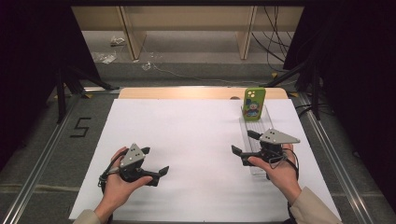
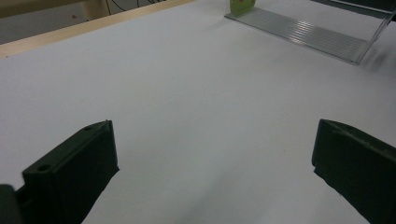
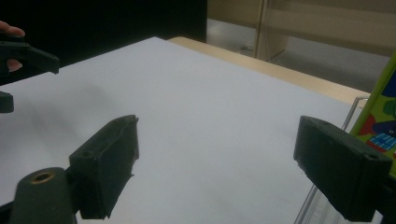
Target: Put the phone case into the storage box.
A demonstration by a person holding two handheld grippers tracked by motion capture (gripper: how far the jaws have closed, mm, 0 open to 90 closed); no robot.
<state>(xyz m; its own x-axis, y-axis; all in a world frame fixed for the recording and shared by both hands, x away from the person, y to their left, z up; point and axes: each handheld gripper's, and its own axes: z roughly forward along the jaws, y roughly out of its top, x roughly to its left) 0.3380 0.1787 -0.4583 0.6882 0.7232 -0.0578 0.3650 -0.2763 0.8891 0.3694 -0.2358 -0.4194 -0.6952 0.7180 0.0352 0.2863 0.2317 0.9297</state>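
While both hands rest low, my left gripper [image 1: 156,161] is wide, empty. My right gripper [image 1: 244,142] is wide, empty, over the clear rack [image 1: 260,126]; green phone [image 1: 253,104] upright at its far end

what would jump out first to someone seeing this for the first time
The bright green phone case with a cartoon print, standing upright at the far end of a clear ribbed rack on the white table's right side. Next, two black grippers held low over the sheet, left gripper and right gripper, both open.
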